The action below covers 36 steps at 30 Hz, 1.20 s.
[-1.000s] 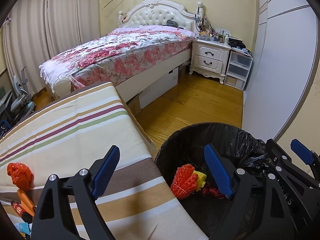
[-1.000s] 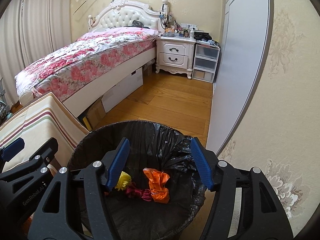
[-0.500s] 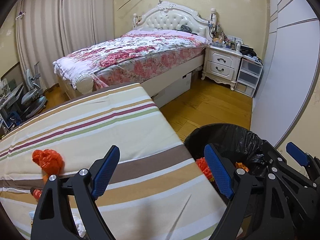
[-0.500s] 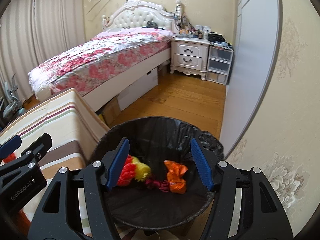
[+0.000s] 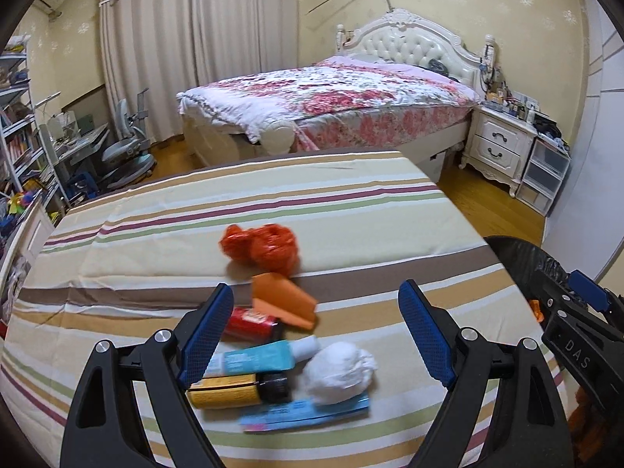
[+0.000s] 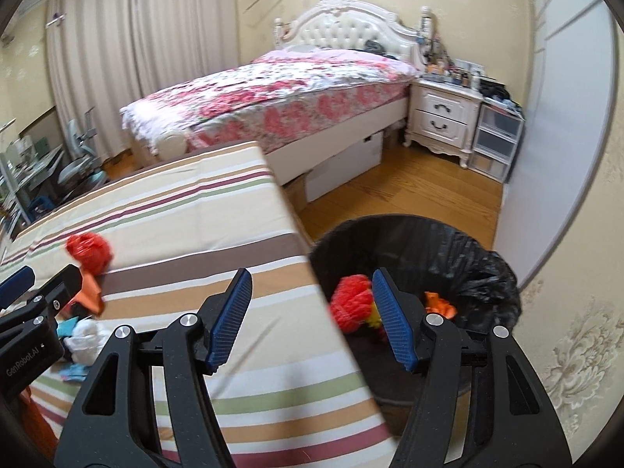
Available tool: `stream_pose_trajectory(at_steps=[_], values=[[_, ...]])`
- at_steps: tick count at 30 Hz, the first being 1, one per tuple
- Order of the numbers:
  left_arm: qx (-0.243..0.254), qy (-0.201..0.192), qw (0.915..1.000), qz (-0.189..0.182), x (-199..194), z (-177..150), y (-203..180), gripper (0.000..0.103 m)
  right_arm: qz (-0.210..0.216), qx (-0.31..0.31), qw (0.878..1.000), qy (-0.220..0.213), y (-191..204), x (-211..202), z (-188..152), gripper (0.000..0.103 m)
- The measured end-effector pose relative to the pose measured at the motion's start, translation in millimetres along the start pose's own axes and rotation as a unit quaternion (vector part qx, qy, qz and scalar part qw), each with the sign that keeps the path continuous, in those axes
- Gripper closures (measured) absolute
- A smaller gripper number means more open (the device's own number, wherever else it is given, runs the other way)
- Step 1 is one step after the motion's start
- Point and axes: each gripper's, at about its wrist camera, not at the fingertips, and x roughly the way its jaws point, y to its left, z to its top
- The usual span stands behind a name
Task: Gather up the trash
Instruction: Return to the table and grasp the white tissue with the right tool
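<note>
A pile of items lies on the striped tablecloth (image 5: pixel 351 195): a crumpled red plastic bag (image 5: pixel 261 247), an orange folded paper (image 5: pixel 282 304), a red small can (image 5: pixel 249 323), a teal tube (image 5: pixel 261 358), a yellow bottle (image 5: pixel 230 390), a white tissue wad (image 5: pixel 337 368) and a blue flat packet (image 5: pixel 304 415). My left gripper (image 5: pixel 312 335) is open and empty, just above the pile. My right gripper (image 6: pixel 312 319) is open and empty over the table's right edge beside the black-lined bin (image 6: pixel 487 257), which holds red netting (image 6: pixel 351 306) and an orange wrapper (image 6: pixel 438 304).
A bed with a floral cover (image 5: pixel 331 97) stands beyond the table. A white nightstand (image 5: pixel 503 144) and plastic drawers (image 5: pixel 544 175) are at the right wall. A desk chair (image 5: pixel 124 152) and shelves (image 5: pixel 15 124) are at the left. Wood floor (image 6: pixel 409 191) lies between bed and bin.
Both grippers have swung left, away from the bin toward the table. The pile of items has come into the left wrist view, under the left gripper. Both grippers stay open.
</note>
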Motion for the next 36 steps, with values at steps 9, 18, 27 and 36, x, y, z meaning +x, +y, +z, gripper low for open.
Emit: stream_pose_trajectory(at_steps=[9, 18, 27, 36], values=[[-0.043, 0.002, 0.9967, 0.069, -20, -25, 71, 0.019, 0.064, -0.06, 0.996, 0.009, 73, -11, -13, 0.04], [-0.076, 0.017, 0.9918, 0.102, -23, -46, 120, 0.019, 0.108, -0.108, 0.988, 0.024, 128, -19, -31, 0.04], [-0.096, 0.027, 0.9888, 0.111, -25, -59, 140, 0.019, 0.117, -0.137, 0.982, 0.047, 151, -10, -44, 0.041], [-0.098, 0.032, 0.9897, 0.098, -21, -59, 138, 0.019, 0.13, -0.14, 0.979, 0.072, 147, 1, -47, 0.074]])
